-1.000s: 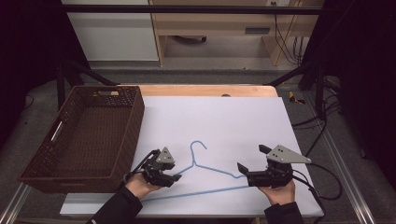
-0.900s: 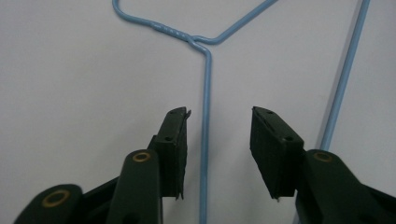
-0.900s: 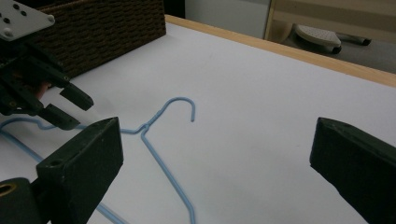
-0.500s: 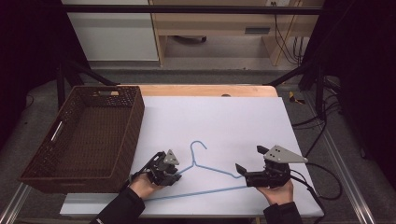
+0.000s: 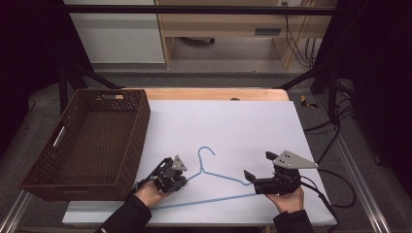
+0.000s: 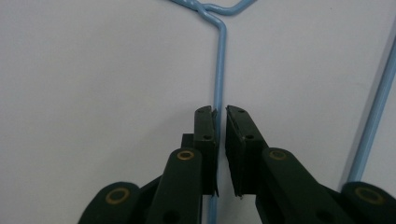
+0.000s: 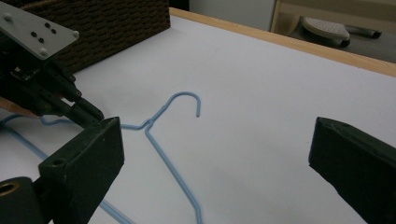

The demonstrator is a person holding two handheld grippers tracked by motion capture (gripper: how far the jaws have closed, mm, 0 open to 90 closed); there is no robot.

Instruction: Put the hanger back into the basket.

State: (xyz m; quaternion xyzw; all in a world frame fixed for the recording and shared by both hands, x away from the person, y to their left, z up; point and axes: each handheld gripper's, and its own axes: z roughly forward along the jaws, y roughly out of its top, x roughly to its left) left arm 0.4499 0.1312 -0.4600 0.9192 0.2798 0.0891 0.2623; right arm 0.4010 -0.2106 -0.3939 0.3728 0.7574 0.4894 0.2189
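White table (image 5: 223, 121) with wooden far edge, dark room behind; brown wicker basket (image 5: 87, 141) at left. Blue wire hanger (image 5: 214, 177) lies flat near front. Right gripper (image 5: 256, 174) spread wide; left gripper (image 5: 180, 178) nipping hanger's arm

Count at my bench, this moment:

Hangers: one, blue wire (image 5: 214, 180), flat on the white table (image 5: 233, 126).

Hooks on it: one.

Baskets: one, brown wicker (image 5: 87, 141), at my left on the table; two handle slots seen in its walls.

Grippers: two, my left gripper (image 5: 180, 175) and my right gripper (image 5: 257, 167).

Jaws: two per gripper, four in all. The left pair stands nearly closed about the hanger wire; the right pair stands wide apart.

Grey three-cornered plates: two, one on each gripper.

My hands: two.

Tables: one.
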